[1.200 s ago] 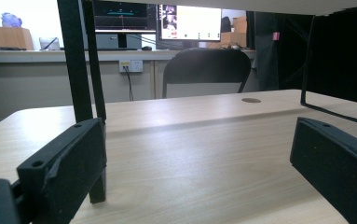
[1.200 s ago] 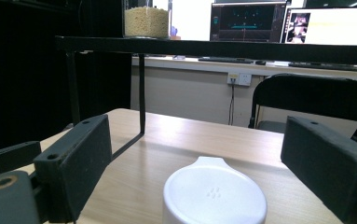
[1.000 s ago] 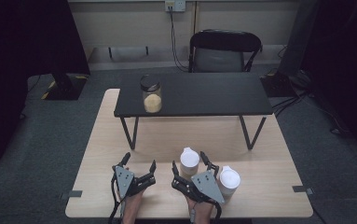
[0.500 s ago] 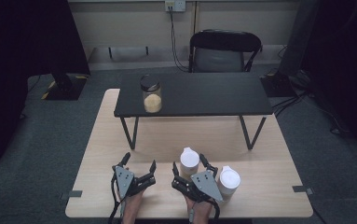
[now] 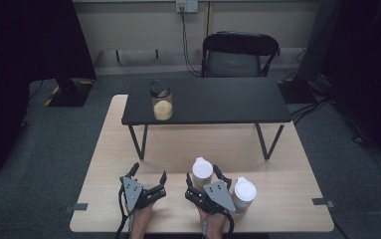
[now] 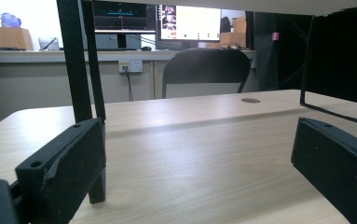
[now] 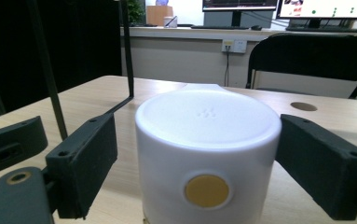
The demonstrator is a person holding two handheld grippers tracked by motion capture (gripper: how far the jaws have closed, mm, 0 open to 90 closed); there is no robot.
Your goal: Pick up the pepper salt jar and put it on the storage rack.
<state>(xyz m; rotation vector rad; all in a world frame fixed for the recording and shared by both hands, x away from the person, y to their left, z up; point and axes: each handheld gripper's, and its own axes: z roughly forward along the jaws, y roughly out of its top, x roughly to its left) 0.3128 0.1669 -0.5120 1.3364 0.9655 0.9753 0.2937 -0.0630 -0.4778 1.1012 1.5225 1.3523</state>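
High view puts my right gripper (image 5: 201, 178) low on the pale wooden table (image 5: 287, 219), its jaws standing on either side of a white lidded cup (image 5: 202, 173). A second white cup (image 5: 243, 193) stands just beside that gripper's body, on its right. Right gripper view, looking along the jaws, shows the white lidded cup (image 7: 207, 154) sitting between them with a round tan dot on its wall facing me; the jaws have just been closing in on it, yet I can see a narrow gap of table on each side, so the pads are not pressing on the cup. My left gripper (image 5: 149, 174) rests on the table to the left, well apart from the cups, and left gripper view shows its jaws spread wide with bare tabletop between them. Beyond both grippers a low black table (image 5: 218, 102) stands on the wooden one, and a glass jar (image 5: 161, 103) with tan contents sits near its left front corner. A black chair (image 5: 238, 55) stands behind it.
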